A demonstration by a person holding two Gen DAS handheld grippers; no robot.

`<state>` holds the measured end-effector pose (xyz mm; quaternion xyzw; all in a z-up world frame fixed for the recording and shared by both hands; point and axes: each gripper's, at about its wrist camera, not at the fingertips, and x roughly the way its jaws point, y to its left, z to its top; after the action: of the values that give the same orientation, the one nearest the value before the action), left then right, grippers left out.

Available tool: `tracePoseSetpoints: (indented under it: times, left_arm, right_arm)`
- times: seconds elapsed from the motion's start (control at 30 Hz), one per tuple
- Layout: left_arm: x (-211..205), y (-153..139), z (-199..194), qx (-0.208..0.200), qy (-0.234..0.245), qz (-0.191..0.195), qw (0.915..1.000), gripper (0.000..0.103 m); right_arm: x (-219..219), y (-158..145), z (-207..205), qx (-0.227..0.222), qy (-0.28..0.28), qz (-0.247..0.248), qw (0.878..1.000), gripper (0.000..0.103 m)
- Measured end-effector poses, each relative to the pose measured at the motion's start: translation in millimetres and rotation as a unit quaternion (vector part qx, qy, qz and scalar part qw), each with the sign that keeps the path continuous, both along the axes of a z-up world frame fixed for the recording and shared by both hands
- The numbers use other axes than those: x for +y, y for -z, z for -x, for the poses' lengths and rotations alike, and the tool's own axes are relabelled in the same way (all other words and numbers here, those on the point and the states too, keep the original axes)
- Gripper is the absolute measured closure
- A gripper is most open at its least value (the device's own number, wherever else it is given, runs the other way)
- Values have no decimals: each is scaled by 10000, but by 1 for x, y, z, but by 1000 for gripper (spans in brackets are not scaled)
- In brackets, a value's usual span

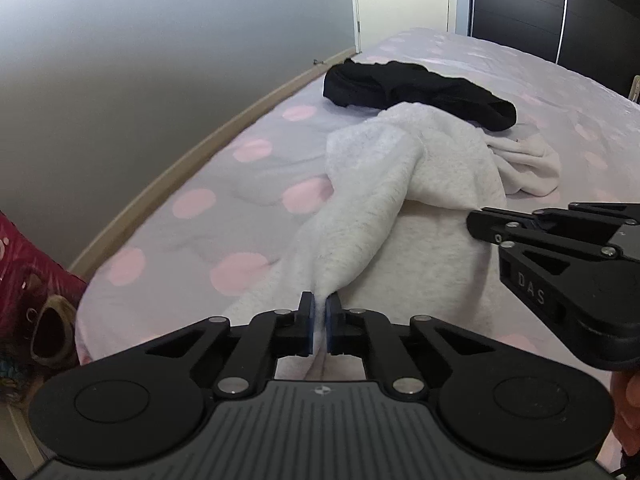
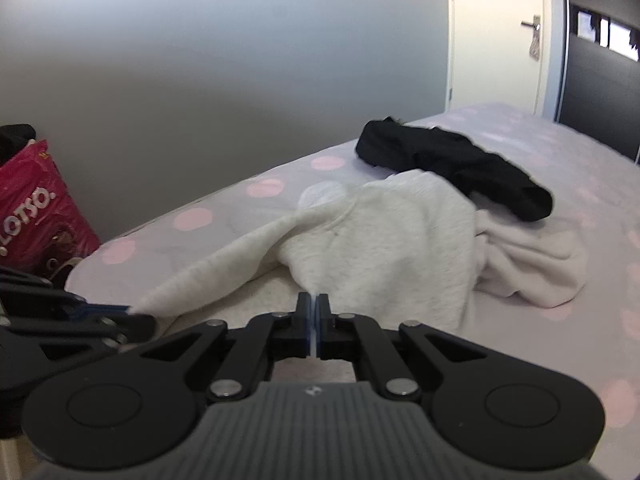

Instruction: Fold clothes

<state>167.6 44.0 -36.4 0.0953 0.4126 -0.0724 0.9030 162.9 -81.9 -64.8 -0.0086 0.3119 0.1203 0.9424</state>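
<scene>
To the far left of my left gripper (image 1: 319, 322) stands a red bag (image 1: 28, 292) beside the bed (image 1: 200, 216). That gripper is clamped on a fold of the grey sweatshirt (image 1: 400, 208), which stretches ahead of it. My right gripper (image 2: 313, 322) pinches the same sweatshirt's near edge. Beyond both lies a black garment (image 2: 460, 164), with a pale cloth (image 2: 532, 268) to its right.

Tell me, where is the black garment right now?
The black garment lies on the bed beyond the grey sweatshirt, toward the door.
</scene>
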Motion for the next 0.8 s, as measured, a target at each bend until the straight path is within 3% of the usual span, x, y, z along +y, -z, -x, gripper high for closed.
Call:
tracePoseSetpoints:
  times: [0.13,0.3,0.47,0.67,0.73,0.8]
  left_arm:
    - [-15,-23,15,-245,201,75,9995,101]
    - [-59,-63,57,-987,764,-21,9922,101]
    - [-108,-99,102,-1561,1413,76,9775,101]
    - [-176,-121,158,-1729,2476,405,9524,102]
    - [-198,-124,174,-1648,2812,511,9440,102]
    - [-223,-119,187,-1409,3167,627,9359,102]
  right_arm:
    - [-19,-21,22,-257,195,105,9994,102]
    - [-50,-52,54,-691,559,222,9958,102]
    - [-88,-93,94,-1214,875,354,9881,102]
    - [-159,-133,158,-1370,1354,237,9810,102]
    - [-180,-137,187,-1650,1669,512,9707,103]
    - [-199,-145,220,-2091,1956,988,9530,103]
